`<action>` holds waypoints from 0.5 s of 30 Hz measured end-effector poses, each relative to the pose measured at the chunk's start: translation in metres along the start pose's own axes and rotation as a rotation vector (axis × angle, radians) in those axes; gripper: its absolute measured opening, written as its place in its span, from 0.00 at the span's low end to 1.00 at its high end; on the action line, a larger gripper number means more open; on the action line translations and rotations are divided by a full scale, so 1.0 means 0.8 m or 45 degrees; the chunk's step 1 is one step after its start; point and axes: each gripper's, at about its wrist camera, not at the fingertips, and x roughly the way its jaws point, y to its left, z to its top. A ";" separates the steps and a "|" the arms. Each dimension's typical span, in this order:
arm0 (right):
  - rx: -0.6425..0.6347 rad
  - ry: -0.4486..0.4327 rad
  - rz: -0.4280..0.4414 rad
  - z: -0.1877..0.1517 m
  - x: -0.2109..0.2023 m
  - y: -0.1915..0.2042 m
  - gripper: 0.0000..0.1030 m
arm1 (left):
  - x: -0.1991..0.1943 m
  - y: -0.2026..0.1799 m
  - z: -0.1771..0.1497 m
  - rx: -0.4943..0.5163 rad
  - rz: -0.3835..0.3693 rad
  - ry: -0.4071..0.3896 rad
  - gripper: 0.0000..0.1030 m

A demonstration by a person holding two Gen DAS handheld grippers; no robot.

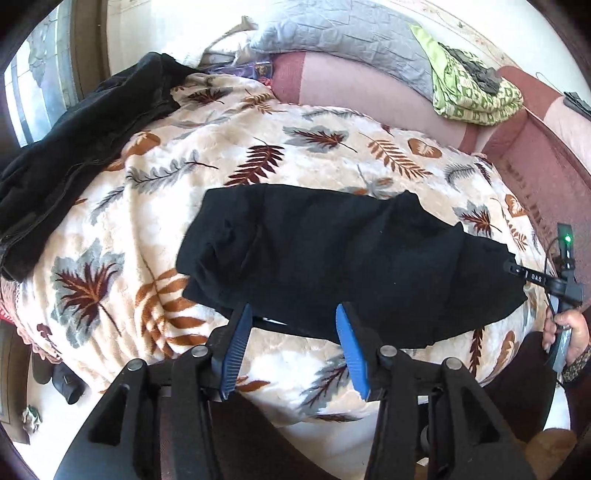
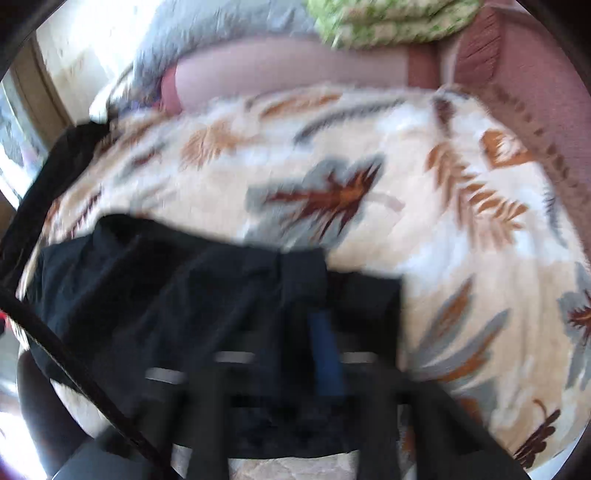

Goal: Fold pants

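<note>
Black pants (image 1: 332, 258) flat in the middle of a fluffy blanket (image 1: 147, 229) with brown and grey leaves. Laid sideways in a long, soft, floppy shape. Probably folded over once already, with more folding to do.

Left gripper (image 1: 293, 314) just above the near edge of the pants. Blue ridged pads (image 1: 236, 347) spread wide apart, holding nothing. Likely ready to grab that edge.

Right gripper (image 1: 515, 266) at the right end of the pants, held by a hand (image 1: 565, 332). Too blurry in its own view to tell whether pinching the cloth or not.

Another dark, thick piece of clothing (image 1: 74, 155) off to the left, well apart from the pants. Puffy grey quilted pillow (image 1: 332, 33) and a green patterned cloth (image 1: 476, 92) at the back.
</note>
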 end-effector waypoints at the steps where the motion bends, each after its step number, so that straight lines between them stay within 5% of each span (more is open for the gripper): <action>1: 0.000 -0.016 -0.003 -0.004 -0.003 0.002 0.06 | -0.003 0.002 0.000 -0.009 0.003 -0.005 0.45; 8: 0.155 -0.085 -0.120 -0.025 -0.037 -0.040 0.05 | 0.005 0.002 0.014 -0.058 -0.040 0.001 0.46; 13: 0.254 -0.079 -0.099 -0.032 -0.026 -0.068 0.06 | 0.000 -0.036 0.021 -0.035 -0.046 0.029 0.46; 15: 0.234 -0.109 -0.135 -0.033 -0.026 -0.067 0.07 | -0.003 -0.058 0.027 -0.018 -0.066 0.033 0.53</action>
